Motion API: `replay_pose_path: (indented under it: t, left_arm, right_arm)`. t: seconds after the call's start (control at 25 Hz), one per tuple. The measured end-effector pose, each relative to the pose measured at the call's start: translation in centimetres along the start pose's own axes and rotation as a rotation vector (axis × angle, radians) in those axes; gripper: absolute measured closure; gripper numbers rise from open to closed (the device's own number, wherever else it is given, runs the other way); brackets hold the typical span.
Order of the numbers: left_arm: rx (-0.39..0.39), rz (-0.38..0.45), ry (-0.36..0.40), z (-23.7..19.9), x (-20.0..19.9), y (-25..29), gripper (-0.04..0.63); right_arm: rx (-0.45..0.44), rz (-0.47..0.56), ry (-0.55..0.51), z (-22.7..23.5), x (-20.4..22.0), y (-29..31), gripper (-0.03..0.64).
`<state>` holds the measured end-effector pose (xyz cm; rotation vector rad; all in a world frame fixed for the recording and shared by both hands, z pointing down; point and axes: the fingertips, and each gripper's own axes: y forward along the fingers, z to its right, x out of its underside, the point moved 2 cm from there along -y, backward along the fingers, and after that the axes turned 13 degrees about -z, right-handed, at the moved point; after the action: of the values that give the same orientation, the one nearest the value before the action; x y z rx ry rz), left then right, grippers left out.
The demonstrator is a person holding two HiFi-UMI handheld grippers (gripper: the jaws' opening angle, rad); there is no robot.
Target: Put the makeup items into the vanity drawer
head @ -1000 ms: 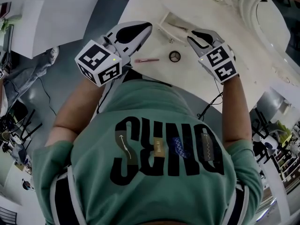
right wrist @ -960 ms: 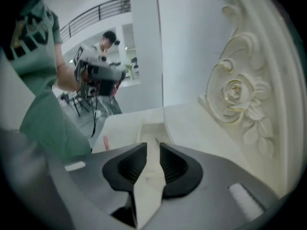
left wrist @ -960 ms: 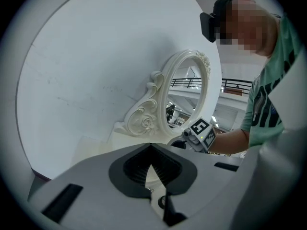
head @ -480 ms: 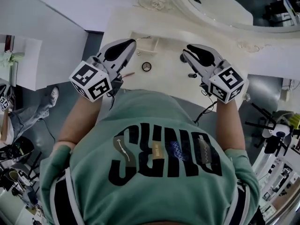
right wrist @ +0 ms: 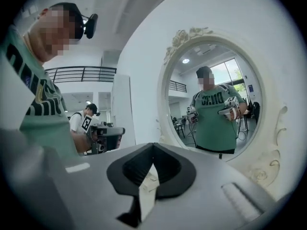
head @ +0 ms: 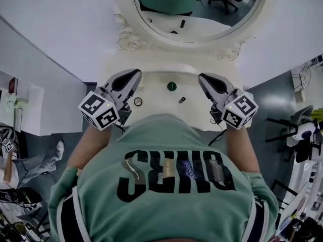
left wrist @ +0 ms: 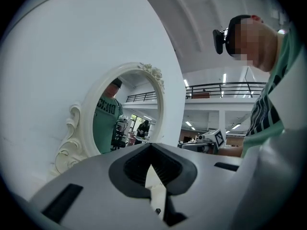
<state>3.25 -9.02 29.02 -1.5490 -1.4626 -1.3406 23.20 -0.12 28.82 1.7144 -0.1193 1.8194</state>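
The left gripper (head: 134, 74) and the right gripper (head: 204, 77) are held above the near edge of a smooth white vanity top (head: 156, 79). Each carries a cube faced with black-and-white square markers. In both gripper views the dark ribbed pads (left wrist: 134, 166) are seen closed tip to tip, with only a thin sliver of gap beneath them and nothing caught in it. Three makeup items are seen lying on the top between the two grippers. A round green disc (head: 172, 86) is placed toward the back, and a short dark tube (head: 181, 100) lies just in front of it. A flat ring-rimmed compact (head: 138, 101) lies beside the left gripper. An oval mirror (head: 197, 4) is set behind them in a cream frame (head: 132, 39) carved with scrolls and rosettes.
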Motion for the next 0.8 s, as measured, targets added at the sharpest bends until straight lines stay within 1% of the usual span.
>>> replay_pose_path:
  t: [0.16,0.24,0.52,0.8]
  left_arm:
    - [0.013,-0.014,-0.019,1.2,0.8,1.1,0.597]
    - [0.018,-0.022,-0.024,1.6,1.1,1.4,0.597]
    - [0.013,-0.033,-0.016,1.7,1.3,1.6,0.597]
    - [0.004,-0.042,-0.007,1.5,0.8,1.3,0.597]
  right_arm:
    - [-0.032,0.092,0.16,1.3,0.7,-2.1,0.607]
    - [-0.026,0.099,0.195,1.8,1.1,-2.5,0.608]
    - [-0.037,0.073,0.168,1.9,2.0,-2.4,0.609]
    - [-0.033,0.072,0.114,1.5,1.2,-2.0,0.609]
